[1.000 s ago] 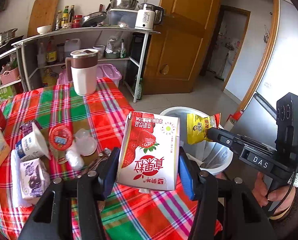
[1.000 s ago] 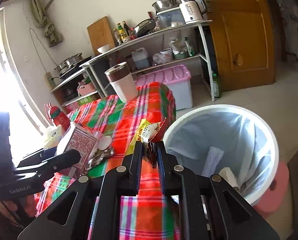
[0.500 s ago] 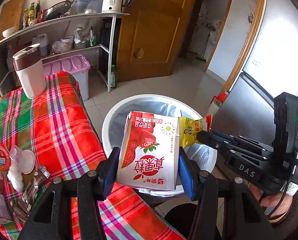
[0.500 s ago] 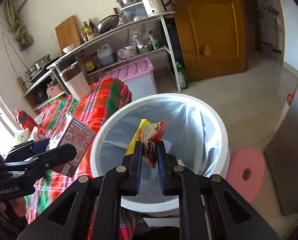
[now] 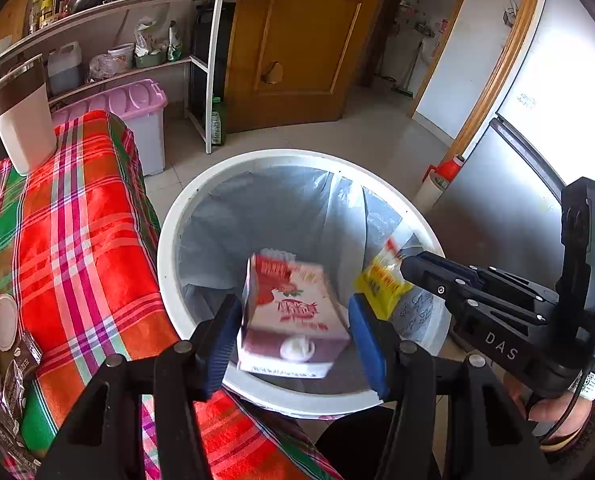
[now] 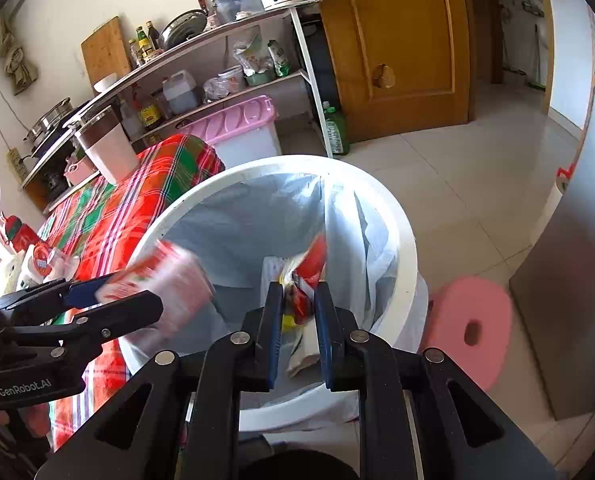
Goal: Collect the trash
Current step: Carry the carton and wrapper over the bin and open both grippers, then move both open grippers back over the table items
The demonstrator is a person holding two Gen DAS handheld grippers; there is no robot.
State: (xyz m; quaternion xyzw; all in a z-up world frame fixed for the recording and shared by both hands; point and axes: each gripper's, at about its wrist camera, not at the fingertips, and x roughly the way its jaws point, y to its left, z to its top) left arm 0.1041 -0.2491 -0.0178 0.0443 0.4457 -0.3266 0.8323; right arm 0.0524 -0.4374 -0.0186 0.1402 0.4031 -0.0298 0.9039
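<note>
Left wrist view: the white trash bin [image 5: 165, 256], lined with a grey bag, fills the centre, its rim just beside the edge of the plaid-covered table [image 5: 77, 232] at 9 o'clock. Bare tiled floor [image 5: 377, 136] lies open from 12 to 2 o'clock, bounded by the wooden door [image 5: 297, 40] and the steel fridge [image 5: 497, 200] at 3 o'clock.

The left gripper [image 5: 293, 332] stands wide apart over the bin mouth. The strawberry milk carton [image 5: 293, 312] sits blurred between its blue pads [image 5: 221, 336], tilted top away; contact with either pad cannot be confirmed.

Right wrist view: the right gripper [image 6: 299, 320] is narrowly parted over the bin interior, with the yellow-and-red snack wrapper [image 6: 305, 280] lodged between its blue pads; whether they pinch it cannot be told. A pink round stool [image 6: 469, 320] sits on the floor at 3 o'clock, just beside the bin. A white mug [image 6: 107, 152] with a brown band stands upright at the far table edge, 10 o'clock.

Against the frame half a second ago: the left jaws were clamped on the upright carton and have since widened; the carton now tips downward into the bin. The right jaws, then shut tight on the wrapper, show a slight gap.
</note>
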